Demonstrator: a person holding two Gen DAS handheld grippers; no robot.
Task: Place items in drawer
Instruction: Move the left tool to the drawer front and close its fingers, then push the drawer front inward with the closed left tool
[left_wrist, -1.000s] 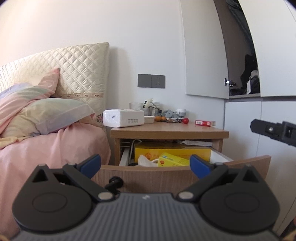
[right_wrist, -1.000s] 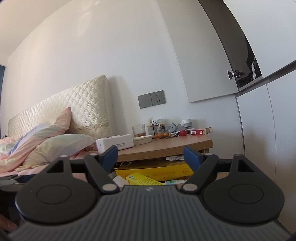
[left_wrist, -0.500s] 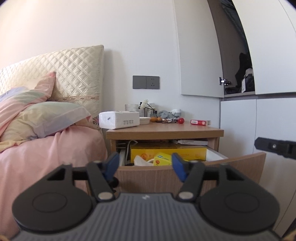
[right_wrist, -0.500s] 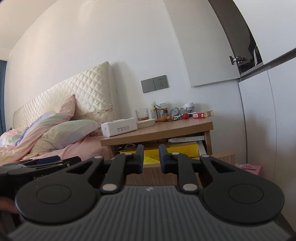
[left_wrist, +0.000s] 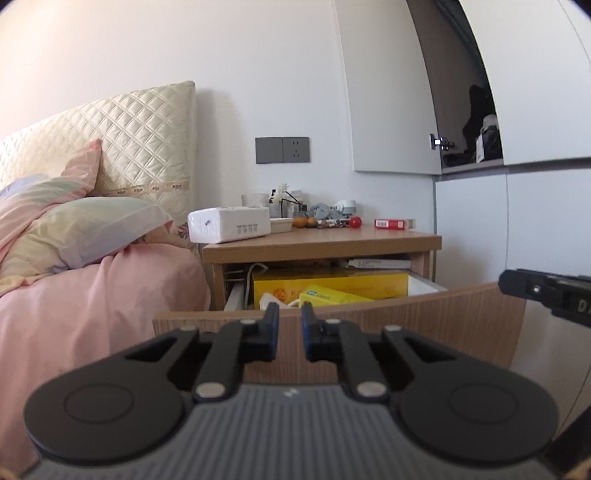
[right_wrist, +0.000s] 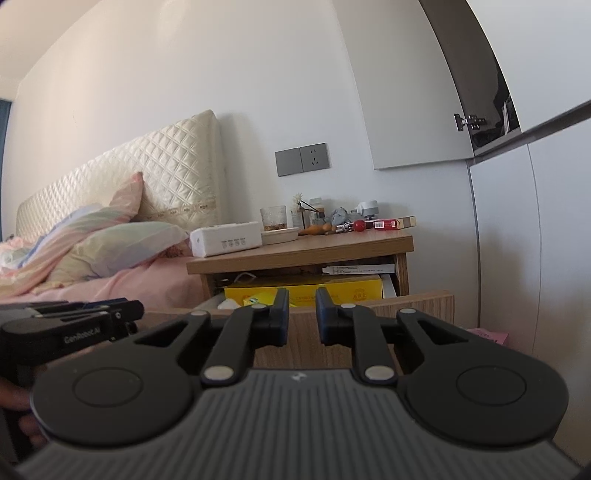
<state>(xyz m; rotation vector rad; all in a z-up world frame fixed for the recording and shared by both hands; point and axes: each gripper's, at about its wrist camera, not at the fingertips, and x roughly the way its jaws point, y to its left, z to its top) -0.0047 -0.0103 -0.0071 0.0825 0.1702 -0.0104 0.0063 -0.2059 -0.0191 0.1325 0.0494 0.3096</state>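
The wooden nightstand's drawer (left_wrist: 406, 317) stands pulled open, with a yellow box (left_wrist: 332, 284) and smaller packets inside; it also shows in the right wrist view (right_wrist: 413, 306). On the nightstand top (left_wrist: 332, 240) lie a white tissue pack (left_wrist: 229, 229), a red cigarette pack (left_wrist: 393, 223), a red ball (left_wrist: 355, 221) and small clutter. My left gripper (left_wrist: 290, 317) is nearly shut and empty, held in front of the drawer. My right gripper (right_wrist: 302, 301) is nearly shut and empty too, also in front of the drawer.
A bed with pink bedding (left_wrist: 92, 295), pillows and a quilted headboard (left_wrist: 140, 147) lies left of the nightstand. White cabinets (left_wrist: 517, 221) stand to the right, one upper door open. The other gripper shows at each view's edge (right_wrist: 70, 325).
Both grippers have closed from wide open to nearly shut, empty. Both have drawn back a little from the drawer.
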